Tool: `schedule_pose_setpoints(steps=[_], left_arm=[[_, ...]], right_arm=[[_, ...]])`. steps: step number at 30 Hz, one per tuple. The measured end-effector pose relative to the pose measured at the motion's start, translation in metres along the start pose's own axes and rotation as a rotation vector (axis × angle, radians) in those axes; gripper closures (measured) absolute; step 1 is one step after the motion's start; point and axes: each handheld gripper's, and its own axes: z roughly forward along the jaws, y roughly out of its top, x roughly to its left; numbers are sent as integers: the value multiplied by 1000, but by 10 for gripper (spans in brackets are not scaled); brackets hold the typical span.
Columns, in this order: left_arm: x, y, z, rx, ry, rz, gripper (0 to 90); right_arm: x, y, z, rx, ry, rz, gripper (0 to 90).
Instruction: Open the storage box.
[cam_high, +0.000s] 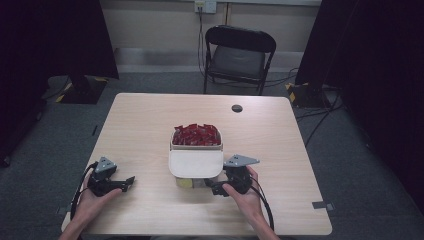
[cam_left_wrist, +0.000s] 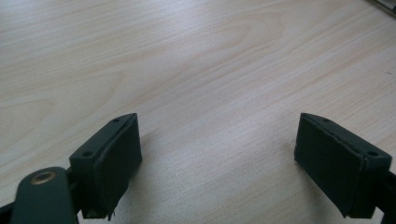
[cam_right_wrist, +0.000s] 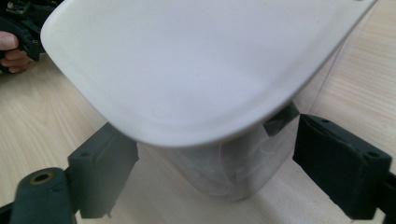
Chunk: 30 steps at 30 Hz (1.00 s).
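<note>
Box (cam_high: 195, 150) sat mid table (cam_high: 150, 120), full of red packs (cam_high: 196, 135) at the back, w/ a white lid (cam_high: 195, 163) over the front. Right gripper (cam_high: 214, 188) was low by the box's near right corner. Its jaws were apart, one each side of the clear wall (cam_right_wrist: 224, 172) under the lid, not pressing it. Left gripper (cam_high: 129, 182) lay well off to the left, jaws wide apart over bare wood.

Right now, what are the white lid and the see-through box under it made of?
The white lid looks like smooth matte plastic: even colour, soft sheen, rounded moulded edge. The box beneath seems thin clear plastic, since it is see-through with cloudy glints. The table looks like pale wood or wood-look laminate; the grain lines do not tell which.
</note>
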Motion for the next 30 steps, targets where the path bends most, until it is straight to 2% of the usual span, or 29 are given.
schedule_pose_setpoints(steps=[30], left_arm=[[0,0,0,0,0,0,142]], right_arm=[[2,7,-5,-32,-4,-4,100]])
